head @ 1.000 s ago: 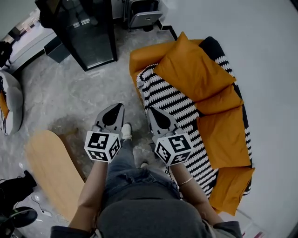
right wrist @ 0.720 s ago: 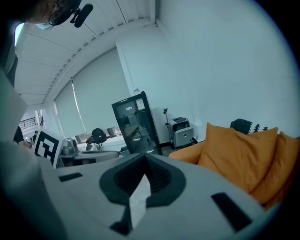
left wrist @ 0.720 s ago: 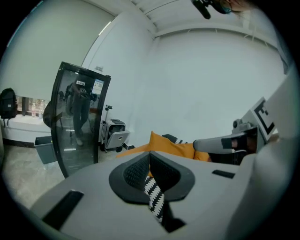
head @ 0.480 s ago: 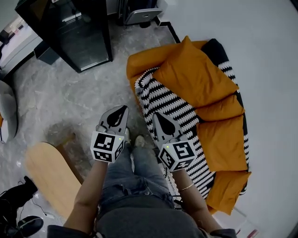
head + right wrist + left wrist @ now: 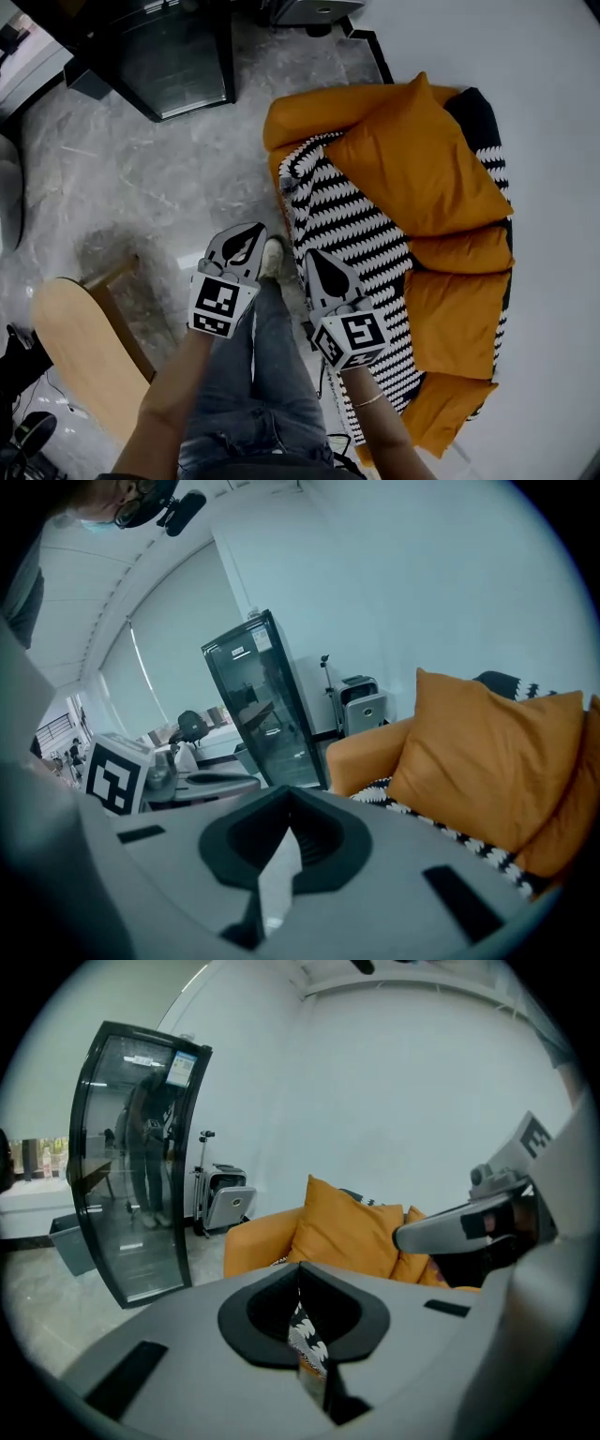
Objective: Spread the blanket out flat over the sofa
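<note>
In the head view, the left hand-held gripper (image 5: 251,231) and the right hand-held gripper (image 5: 313,260) are hovering at the sofa's (image 5: 309,108) front edge, with open floor (image 5: 141,178) lying to the left. The striped blanket (image 5: 347,220) is covering the seat, and orange cushions (image 5: 422,169) are resting on its far side. In the left gripper view, its jaws are pressing together, empty, and a glass cabinet (image 5: 141,1166) is standing to the left. In the right gripper view, its jaws are likewise meeting on nothing.

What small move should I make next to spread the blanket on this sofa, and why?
Probably open the right gripper and lower it to the blanket's near edge: it's shut, holding nothing, and the blanket lies pinned under the cushions.
</note>
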